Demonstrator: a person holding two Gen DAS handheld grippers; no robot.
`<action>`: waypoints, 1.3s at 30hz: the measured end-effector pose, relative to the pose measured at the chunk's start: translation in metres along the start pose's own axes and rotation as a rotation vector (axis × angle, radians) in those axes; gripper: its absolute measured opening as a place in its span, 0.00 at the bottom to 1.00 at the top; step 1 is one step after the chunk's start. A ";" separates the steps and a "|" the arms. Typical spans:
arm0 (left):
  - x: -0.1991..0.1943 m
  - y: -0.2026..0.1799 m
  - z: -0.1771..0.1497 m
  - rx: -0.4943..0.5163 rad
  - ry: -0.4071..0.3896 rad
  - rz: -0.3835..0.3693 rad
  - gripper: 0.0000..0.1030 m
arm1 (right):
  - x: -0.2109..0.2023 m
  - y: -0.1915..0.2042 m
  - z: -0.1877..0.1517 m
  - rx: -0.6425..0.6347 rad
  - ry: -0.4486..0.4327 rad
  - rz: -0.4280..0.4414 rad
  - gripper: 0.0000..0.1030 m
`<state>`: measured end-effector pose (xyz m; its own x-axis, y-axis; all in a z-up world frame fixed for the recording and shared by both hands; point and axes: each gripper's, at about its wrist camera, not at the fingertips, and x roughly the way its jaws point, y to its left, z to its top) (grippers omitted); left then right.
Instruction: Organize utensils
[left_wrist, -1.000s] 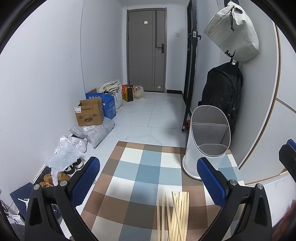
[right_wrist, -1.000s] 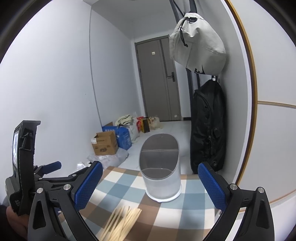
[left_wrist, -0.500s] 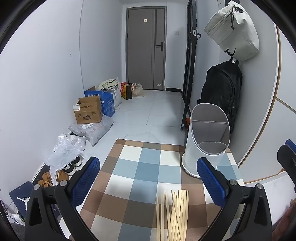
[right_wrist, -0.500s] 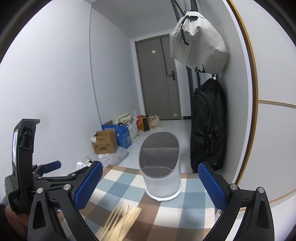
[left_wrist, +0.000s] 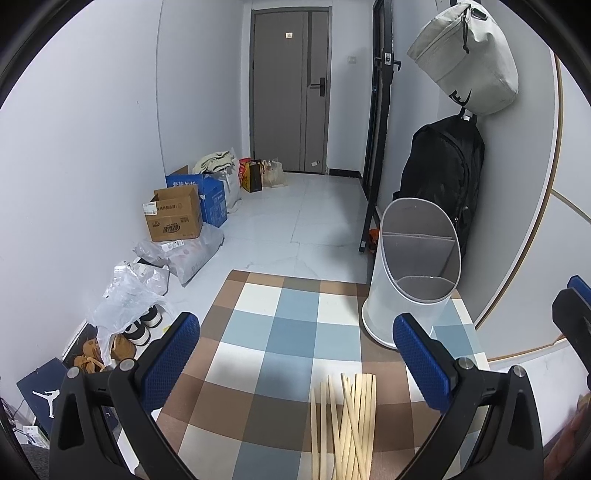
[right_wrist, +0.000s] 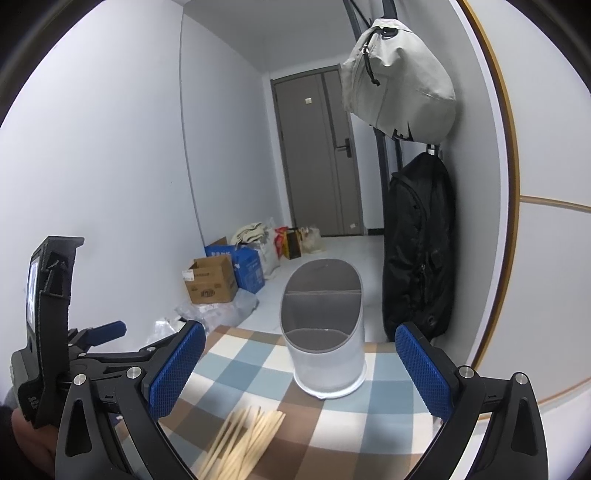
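Observation:
A bundle of pale wooden chopsticks (left_wrist: 345, 424) lies on the checked cloth (left_wrist: 288, 332), near its front edge. Beyond them at the right stands a white utensil holder (left_wrist: 413, 273) with grey divided compartments, nothing visible inside. My left gripper (left_wrist: 299, 354) hovers open above the cloth, the chopsticks just below its fingers. In the right wrist view the chopsticks (right_wrist: 245, 439) lie low and blurred, the holder (right_wrist: 325, 339) stands behind them, and my right gripper (right_wrist: 303, 365) is open and holds nothing.
A black backpack (left_wrist: 443, 177) and a pale bag (left_wrist: 465, 55) hang on the right wall behind the holder. Cardboard boxes (left_wrist: 173, 218), plastic bags (left_wrist: 125, 291) and shoes line the left wall. The left gripper's body (right_wrist: 48, 314) shows at the left of the right wrist view.
Both cameras have tipped slightly downward and forward; the chopsticks show more fully in the left wrist view. Both grippers stay open, nothing picked up.

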<state>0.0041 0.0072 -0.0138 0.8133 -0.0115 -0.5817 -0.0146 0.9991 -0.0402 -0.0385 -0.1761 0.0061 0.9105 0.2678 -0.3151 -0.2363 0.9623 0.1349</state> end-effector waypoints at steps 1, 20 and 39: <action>0.000 0.000 0.000 -0.002 0.003 -0.002 0.99 | 0.000 0.000 -0.001 -0.001 0.000 0.001 1.00; 0.050 0.020 -0.037 0.055 0.332 -0.100 0.94 | 0.041 -0.018 -0.009 0.121 0.199 0.010 1.00; 0.100 0.015 -0.067 0.082 0.604 -0.060 0.80 | 0.064 -0.021 -0.006 0.181 0.290 0.091 0.97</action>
<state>0.0467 0.0178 -0.1271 0.3373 -0.0649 -0.9392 0.0848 0.9957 -0.0384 0.0223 -0.1790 -0.0224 0.7482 0.3799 -0.5439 -0.2247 0.9165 0.3310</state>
